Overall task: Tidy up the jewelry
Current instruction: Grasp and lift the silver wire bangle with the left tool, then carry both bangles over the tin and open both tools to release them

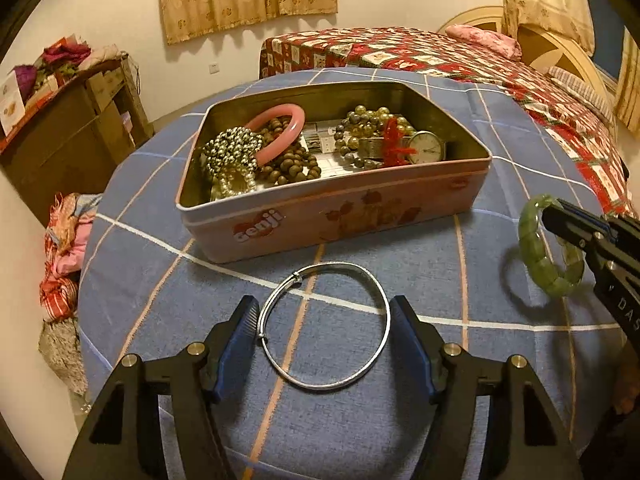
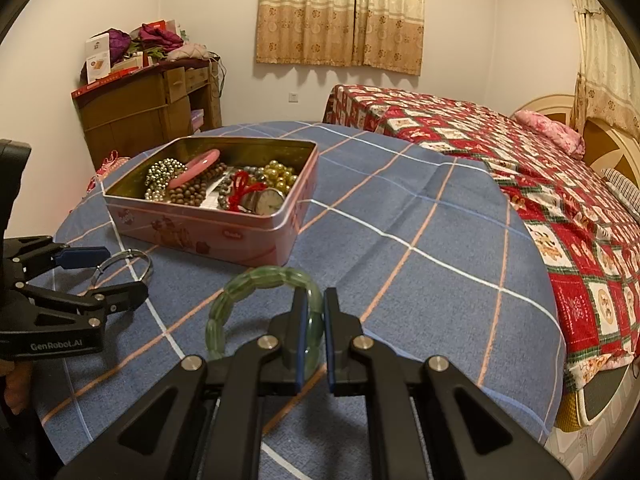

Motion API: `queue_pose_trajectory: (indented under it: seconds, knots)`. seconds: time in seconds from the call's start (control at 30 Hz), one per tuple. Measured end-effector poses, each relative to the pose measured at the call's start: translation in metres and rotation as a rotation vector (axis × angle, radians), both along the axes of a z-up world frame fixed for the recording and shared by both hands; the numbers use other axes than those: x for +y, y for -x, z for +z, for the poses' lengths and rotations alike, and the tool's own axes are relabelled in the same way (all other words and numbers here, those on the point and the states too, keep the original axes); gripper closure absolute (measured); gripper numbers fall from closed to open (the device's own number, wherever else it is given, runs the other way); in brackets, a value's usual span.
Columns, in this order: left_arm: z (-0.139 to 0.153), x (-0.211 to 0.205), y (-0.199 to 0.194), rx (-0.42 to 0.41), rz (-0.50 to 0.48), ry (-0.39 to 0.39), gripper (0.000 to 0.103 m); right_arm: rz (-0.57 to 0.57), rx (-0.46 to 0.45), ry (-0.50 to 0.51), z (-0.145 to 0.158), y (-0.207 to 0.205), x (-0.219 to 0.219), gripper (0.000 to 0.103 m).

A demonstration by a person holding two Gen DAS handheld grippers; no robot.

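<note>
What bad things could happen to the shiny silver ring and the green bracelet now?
1. The silver bangle is thin and lies flat on the tablecloth. The left gripper fingers stand on both sides of it, so it might squirt out or bend when squeezed.
2. The right gripper pinches the green bracelet at one spot only, up in the air. It could swing or slip and drop.
3. The tin is already crowded with beads, so new pieces may tangle.
</note>
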State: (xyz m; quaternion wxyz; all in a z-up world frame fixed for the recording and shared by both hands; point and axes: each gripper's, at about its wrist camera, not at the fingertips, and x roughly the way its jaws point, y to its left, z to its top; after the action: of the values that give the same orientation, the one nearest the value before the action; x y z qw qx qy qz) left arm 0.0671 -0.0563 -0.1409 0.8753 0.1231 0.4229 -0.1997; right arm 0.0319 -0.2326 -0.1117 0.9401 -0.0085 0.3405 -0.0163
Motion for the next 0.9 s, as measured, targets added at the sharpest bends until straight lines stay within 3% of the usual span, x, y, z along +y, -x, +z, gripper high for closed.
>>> queue_pose_trajectory:
  seconds: [0.3, 0.57, 0.9]
  knots:
    - [0.008, 0.004, 0.016, -0.081, -0.006, -0.014, 0.036, 0.004, -0.034, -0.012, 0.004, 0.003, -0.001, 0.094]
    - [0.045, 0.013, 0.025, -0.234, 0.037, -0.009, 0.036, 0.015, -0.077, -0.015, 0.016, 0.009, 0.001, 0.094]
    - [0.071, 0.024, 0.017, -0.312, 0.124, 0.013, 0.036, 0.001, -0.158, 0.048, 0.044, 0.009, 0.010, 0.094]
